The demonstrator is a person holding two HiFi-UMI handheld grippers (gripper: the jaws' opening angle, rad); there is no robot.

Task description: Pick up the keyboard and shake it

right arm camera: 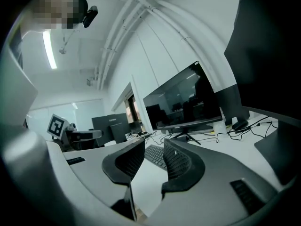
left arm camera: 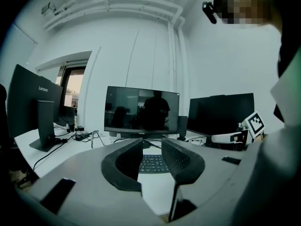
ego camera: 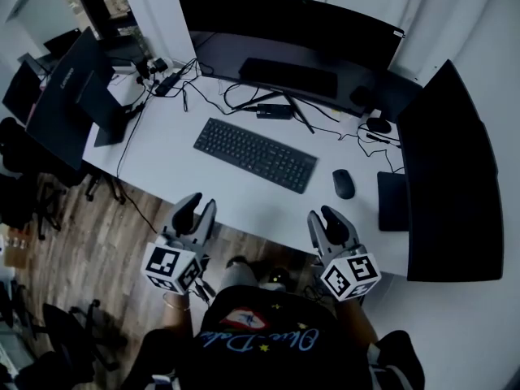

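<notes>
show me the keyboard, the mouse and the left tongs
keyboard (ego camera: 255,154): head view, middle of its key field
mouse (ego camera: 343,184): head view, centre of its back
left tongs (ego camera: 203,202): head view, midway between the two fingertips, which stand apart

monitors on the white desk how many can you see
3: a centre monitor at the back, a right monitor along the right edge, a left monitor at the left end. A dark panel farther left may be another.
</notes>
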